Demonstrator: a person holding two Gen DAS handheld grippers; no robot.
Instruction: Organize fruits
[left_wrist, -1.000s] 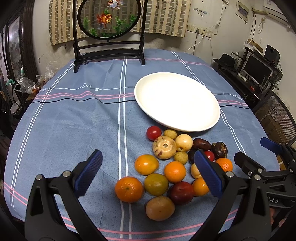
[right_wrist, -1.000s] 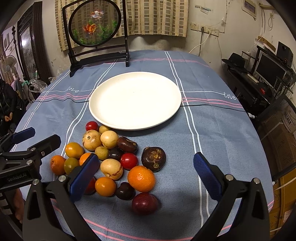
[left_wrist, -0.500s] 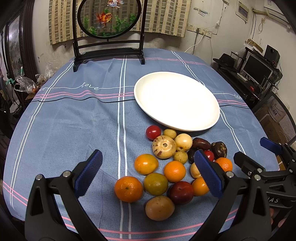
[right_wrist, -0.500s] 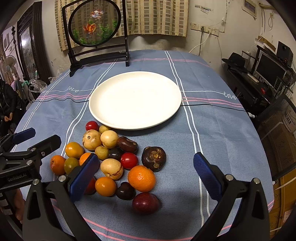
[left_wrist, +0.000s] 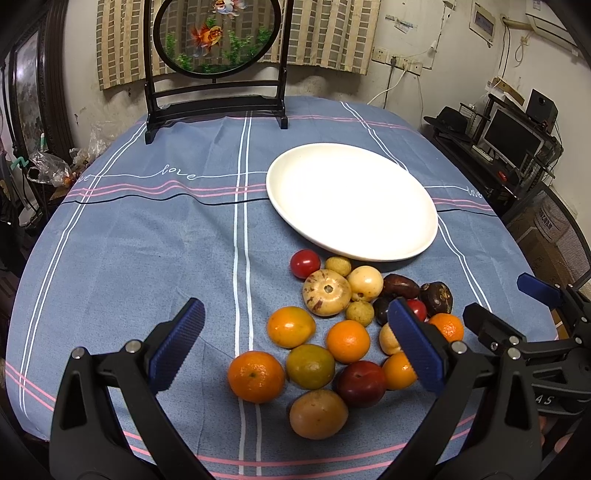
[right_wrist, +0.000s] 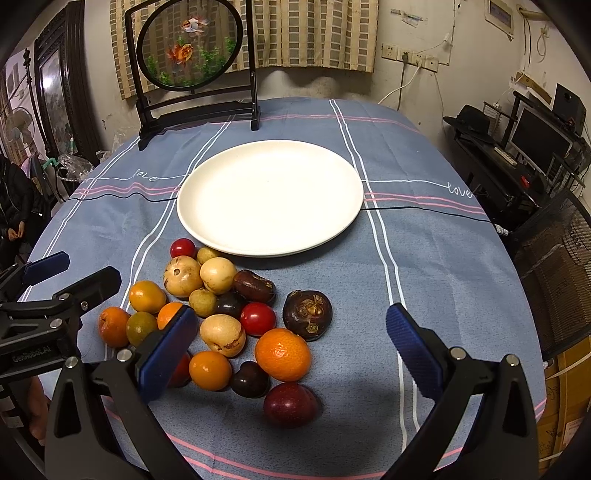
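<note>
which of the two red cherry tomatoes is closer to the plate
The cherry tomato at the pile's far left corner, just beside the plate rim. The other tomato sits mid-pile, beside the mangosteen.

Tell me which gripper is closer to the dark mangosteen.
Right. The right gripper hangs open with the mangosteen just ahead between its fingers; the left gripper, also open, sits across the fruit pile from it.

Round table (left_wrist: 147, 258) covered by a blue striped cloth; framed goldfish screen (left_wrist: 216, 37) set at its far edge; checked curtain (right_wrist: 314, 33) hung behind; computer desk (right_wrist: 517, 173) placed at right.
</note>
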